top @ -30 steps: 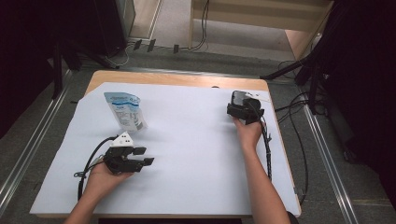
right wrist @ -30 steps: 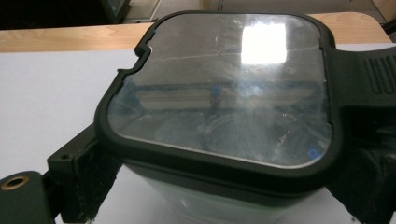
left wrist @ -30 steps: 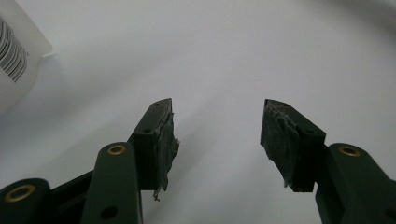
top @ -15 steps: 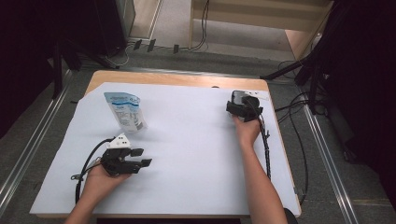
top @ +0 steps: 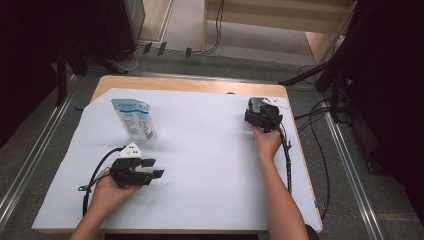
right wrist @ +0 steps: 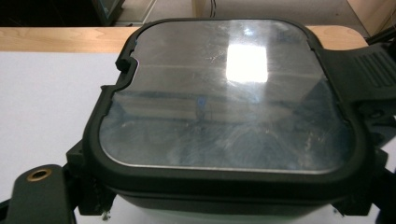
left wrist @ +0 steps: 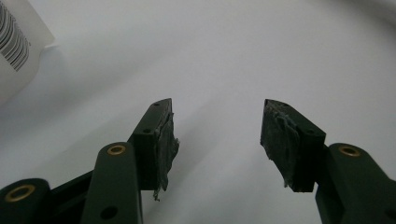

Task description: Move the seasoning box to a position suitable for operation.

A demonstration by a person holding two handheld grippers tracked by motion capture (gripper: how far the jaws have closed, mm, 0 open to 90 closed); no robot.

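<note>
The black rounded-square container with a shiny clear lid (right wrist: 224,102) sits near the far right corner of the white paper sheet (top: 210,165) covering the wooden table (top: 165,84), and the right gripper (top: 261,116) is right on it. In the right gripper view the container sits between the two black jaws, one at each lower corner, and they've just been closing in on it; honestly I can't tell whether the pads are actually pressing on the walls or just sitting beside them. The lid reflects a bright patch of light and looks pretty scuffed. From the container, the white and blue stand-up pouch (top: 134,119) is well off to the left, upright, near the sheet's far left part, with a barcode on it in the left gripper view (left wrist: 18,44). The left gripper (top: 150,169) is on the near left side of the sheet, well apart from the container and a bit nearer than the pouch, resting low over the paper. Its fingers (left wrist: 161,140) are spread apart with nothing between them, just bare white paper, and the pads look worn and ragged.
</note>
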